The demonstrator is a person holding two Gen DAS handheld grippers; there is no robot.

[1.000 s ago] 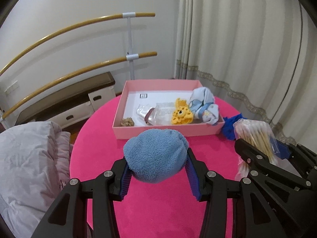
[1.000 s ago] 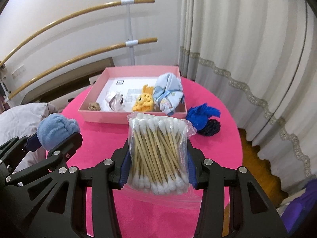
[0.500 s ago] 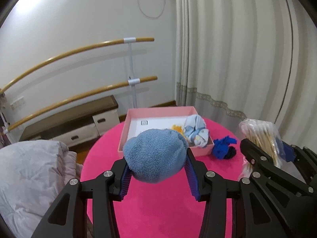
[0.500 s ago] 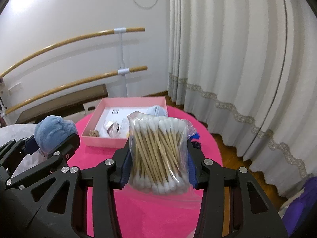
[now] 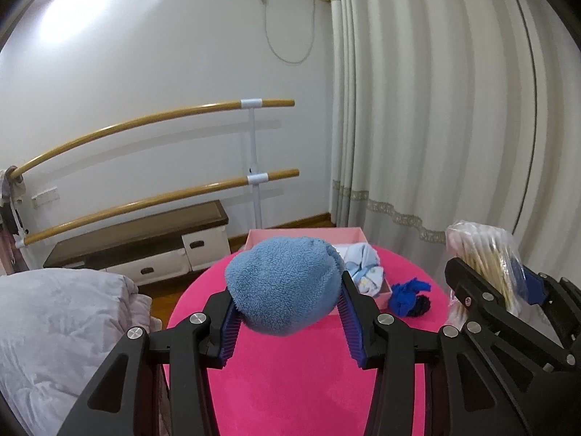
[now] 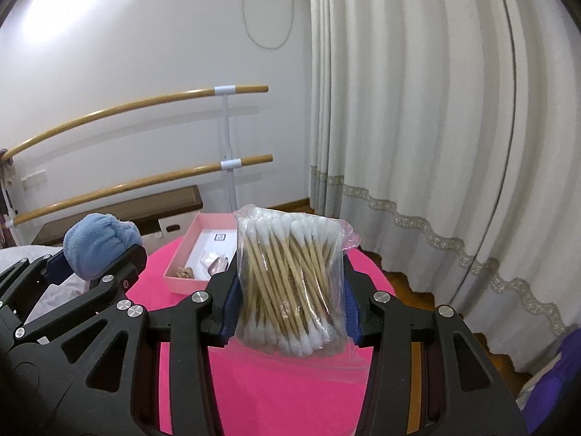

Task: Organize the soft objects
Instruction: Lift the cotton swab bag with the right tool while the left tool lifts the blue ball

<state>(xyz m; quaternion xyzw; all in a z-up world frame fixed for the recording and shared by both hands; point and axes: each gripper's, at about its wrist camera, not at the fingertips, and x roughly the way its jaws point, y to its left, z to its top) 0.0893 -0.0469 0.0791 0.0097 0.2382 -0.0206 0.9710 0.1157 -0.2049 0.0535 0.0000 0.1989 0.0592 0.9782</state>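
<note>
My left gripper (image 5: 287, 290) is shut on a rolled blue fluffy towel (image 5: 283, 283), held above the round pink table (image 5: 290, 381). Beside it, my right gripper (image 6: 290, 283) is shut on a clear bag of cotton swabs (image 6: 288, 283); the same bag (image 5: 486, 258) shows at the right of the left wrist view. Beyond both stands the open pink box (image 6: 189, 250), holding a light blue baby garment (image 5: 365, 265) and some small items (image 6: 214, 263). Dark blue scrunchies (image 5: 410, 296) lie on the table right of the box.
A grey quilt (image 5: 61, 327) lies left of the table. Behind stand a low dark-topped bench (image 5: 145, 232), two wooden wall rails (image 5: 156, 196) and a cream curtain (image 5: 454, 109). Wooden floor (image 6: 410, 279) shows to the right.
Both grippers rose and drew back from the box with their loads still held; the box and scrunchies now look smaller and farther, and more wall and curtain show.
</note>
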